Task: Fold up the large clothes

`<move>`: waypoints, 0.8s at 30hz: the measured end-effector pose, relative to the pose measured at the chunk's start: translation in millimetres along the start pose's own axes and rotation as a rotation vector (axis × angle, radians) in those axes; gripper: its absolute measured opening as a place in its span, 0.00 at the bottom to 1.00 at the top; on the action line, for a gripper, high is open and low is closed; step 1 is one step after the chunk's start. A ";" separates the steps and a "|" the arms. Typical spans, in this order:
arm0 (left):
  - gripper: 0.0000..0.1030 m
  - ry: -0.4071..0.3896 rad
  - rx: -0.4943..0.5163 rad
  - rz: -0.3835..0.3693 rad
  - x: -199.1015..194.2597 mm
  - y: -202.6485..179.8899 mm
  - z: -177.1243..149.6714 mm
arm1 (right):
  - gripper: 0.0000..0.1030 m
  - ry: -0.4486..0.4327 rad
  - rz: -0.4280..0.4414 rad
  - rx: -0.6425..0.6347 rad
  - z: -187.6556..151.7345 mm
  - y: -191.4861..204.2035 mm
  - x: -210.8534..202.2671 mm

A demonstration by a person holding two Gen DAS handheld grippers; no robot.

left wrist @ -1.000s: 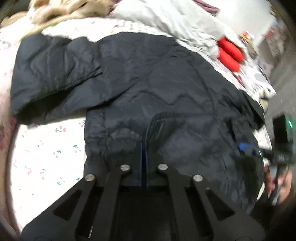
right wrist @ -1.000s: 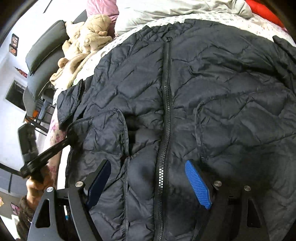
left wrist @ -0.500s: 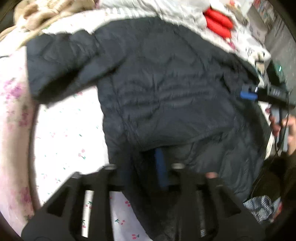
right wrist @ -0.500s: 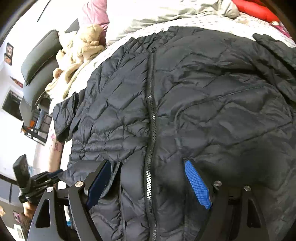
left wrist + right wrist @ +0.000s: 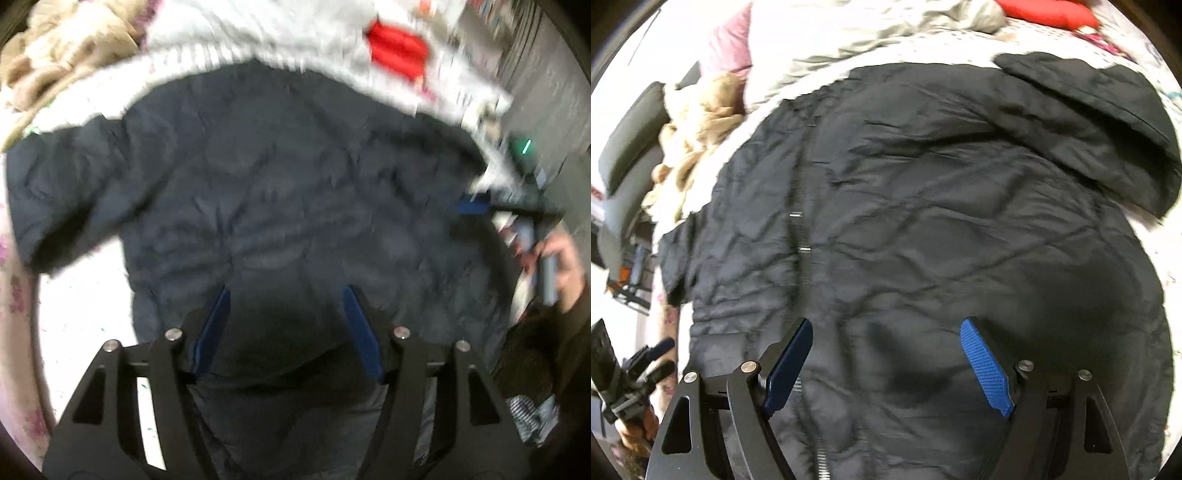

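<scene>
Both tongs angled steeply down over the bed, left gripper opening above black quilted jacket, nothing pinched, right gripper spread wide beside the zipper, jacket flat on floral sheet.

We see bare bed sheet beside the jacket; a beige blanket and grey quilt crowd its far edge.
</scene>
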State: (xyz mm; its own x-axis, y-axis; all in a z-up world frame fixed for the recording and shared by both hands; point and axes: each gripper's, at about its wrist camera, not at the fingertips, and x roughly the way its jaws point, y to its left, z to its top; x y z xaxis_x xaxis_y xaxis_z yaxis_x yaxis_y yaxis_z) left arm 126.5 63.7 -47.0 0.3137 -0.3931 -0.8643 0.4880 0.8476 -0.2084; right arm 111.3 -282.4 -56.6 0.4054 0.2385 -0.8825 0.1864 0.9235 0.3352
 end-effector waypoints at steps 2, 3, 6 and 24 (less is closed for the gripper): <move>0.63 0.155 0.027 0.034 33.3 -11.5 -3.8 | 0.81 0.027 -0.034 0.033 -0.6 -13.8 2.5; 0.63 0.215 0.045 0.056 45.4 -17.7 -5.8 | 0.81 0.043 -0.034 0.057 -1.4 -22.6 3.6; 0.63 0.214 0.114 0.108 48.6 -41.2 2.6 | 0.81 0.050 -0.012 0.115 -2.1 -44.9 -1.4; 0.64 -0.035 -0.090 -0.182 131.3 -145.4 101.8 | 0.81 -0.018 -0.028 0.214 -8.2 -96.9 -36.1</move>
State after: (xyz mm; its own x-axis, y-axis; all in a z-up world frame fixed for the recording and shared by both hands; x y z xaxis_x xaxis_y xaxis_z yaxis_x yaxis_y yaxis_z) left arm 179.6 -147.4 -83.6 0.2555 -0.5538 -0.7924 0.4646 0.7891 -0.4017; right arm 71.3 -378.1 -59.9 0.4126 0.2069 -0.8871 0.3831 0.8441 0.3750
